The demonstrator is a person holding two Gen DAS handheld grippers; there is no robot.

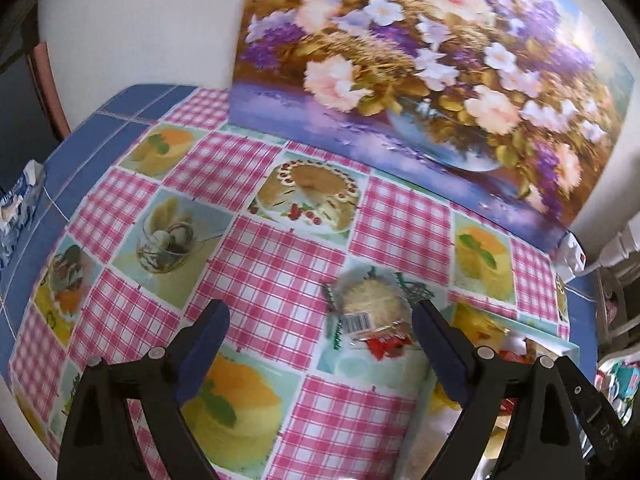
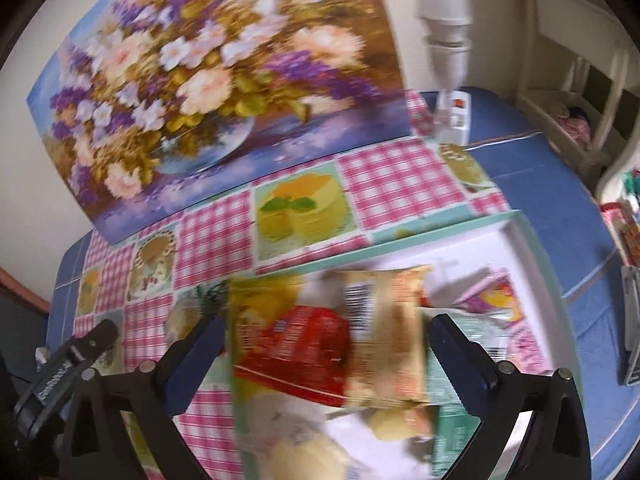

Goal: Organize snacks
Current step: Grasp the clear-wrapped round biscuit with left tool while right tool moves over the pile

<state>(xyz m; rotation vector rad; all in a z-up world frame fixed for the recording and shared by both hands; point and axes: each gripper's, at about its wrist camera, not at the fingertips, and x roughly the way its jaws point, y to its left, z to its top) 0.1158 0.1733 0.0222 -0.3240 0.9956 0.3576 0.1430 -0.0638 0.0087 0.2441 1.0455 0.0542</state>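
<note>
Snacks lay partly on the tablecloth (image 1: pixel 276 272) and mostly in a box (image 2: pixel 520 236). In the left wrist view, the left gripper (image 1: pixel 320 344) stood wide apart with nothing between its fingers, which hung over the pink checked cloth printed with cakes and desserts. Far out beyond the left finger (image 1: pixel 204 340), at the table's blue edge, sat a blue and white packet (image 1: pixel 18 200), too blurred to read. Just ahead of the right finger (image 1: pixel 436 344) and touching its inner side in the picture lay a round pale biscuit pack (image 1: pixel 372 304) in clear wrap with a barcode, resting on the cloth. Behind that finger and to its right a corner of the box showed, with red and yellow wrappers in it. A flower painting (image 1: pixel 420 80) leaned against the wall beyond both fingers.

In the right wrist view, the right gripper (image 2: pixel 324 348) was likewise spread wide and held nothing. Left of its left finger (image 2: pixel 196 352) the black tip of the other gripper showed, with the round biscuit pack ahead of it. Between the fingers, lower down in the box, lay a red packet (image 2: pixel 304 348) on a yellow one, and a tan packet (image 2: pixel 388 328) with a barcode; all were smeared by motion blur. Past the right finger (image 2: pixel 460 356) lay a pink and yellow wrapper (image 2: pixel 504 300) and a green packet (image 2: pixel 452 400). Beyond that, a white lamp (image 2: pixel 444 40) stood on the table's far edge.
</note>
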